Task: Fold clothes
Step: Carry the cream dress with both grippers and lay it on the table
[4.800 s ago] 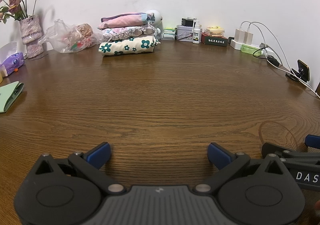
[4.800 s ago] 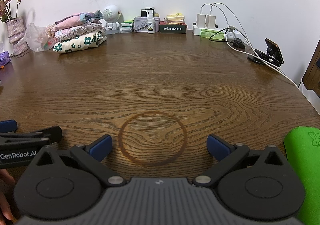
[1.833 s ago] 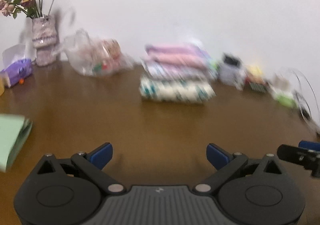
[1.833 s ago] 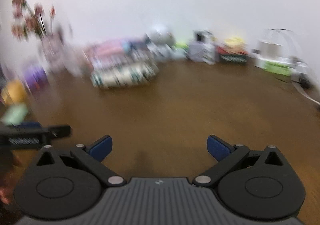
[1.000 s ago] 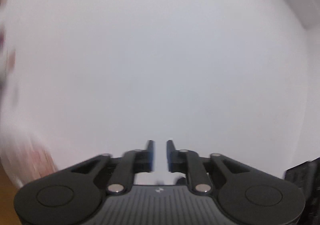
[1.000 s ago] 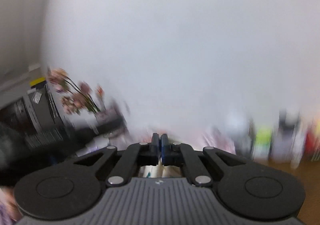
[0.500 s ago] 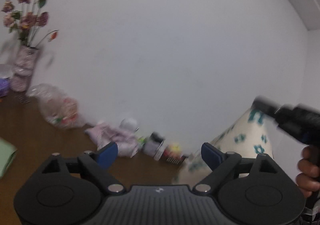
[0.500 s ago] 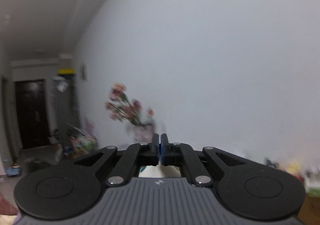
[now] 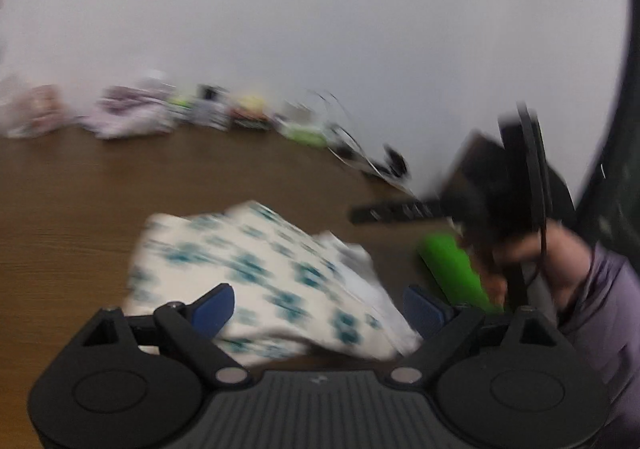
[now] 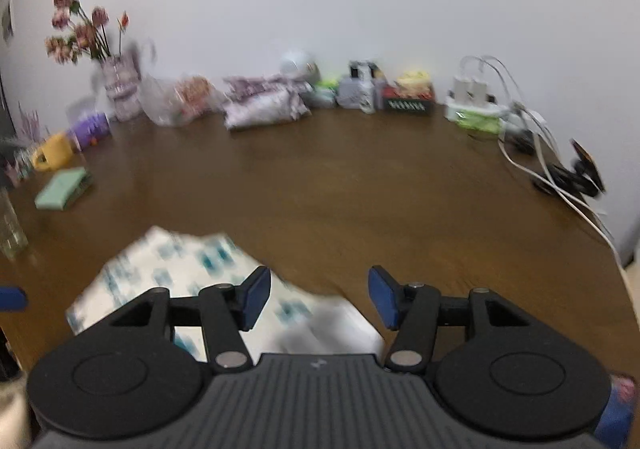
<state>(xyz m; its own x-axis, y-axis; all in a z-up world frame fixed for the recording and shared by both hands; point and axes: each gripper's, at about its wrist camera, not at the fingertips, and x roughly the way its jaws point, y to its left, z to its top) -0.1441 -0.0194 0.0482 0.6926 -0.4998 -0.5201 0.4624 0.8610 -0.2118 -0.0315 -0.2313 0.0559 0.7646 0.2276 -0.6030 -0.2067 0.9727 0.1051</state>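
A cream garment with teal flowers (image 9: pixel 264 273) lies crumpled on the brown wooden table (image 9: pixel 80 177) right in front of me. It also shows in the right wrist view (image 10: pixel 160 273) at lower left. My left gripper (image 9: pixel 320 309) is open and empty just above the garment's near edge. My right gripper (image 10: pixel 318 297) is open and empty over the garment's right corner. The right gripper also shows in the left wrist view (image 9: pixel 400 211), held in a hand. Both views are blurred.
A stack of folded clothes (image 10: pixel 260 101) sits at the back by the wall. A flower vase (image 10: pixel 120 89), a plastic bag (image 10: pixel 180 97), small boxes (image 10: pixel 408 97) and a charger with cables (image 10: pixel 480 109) line the back. A green book (image 10: pixel 60 189) lies left. A green object (image 9: pixel 452 269) lies right.
Both grippers have swung down from facing the wall to the table. The flowered garment, held up by the shut right gripper before, now lies on the table. The right gripper has opened.
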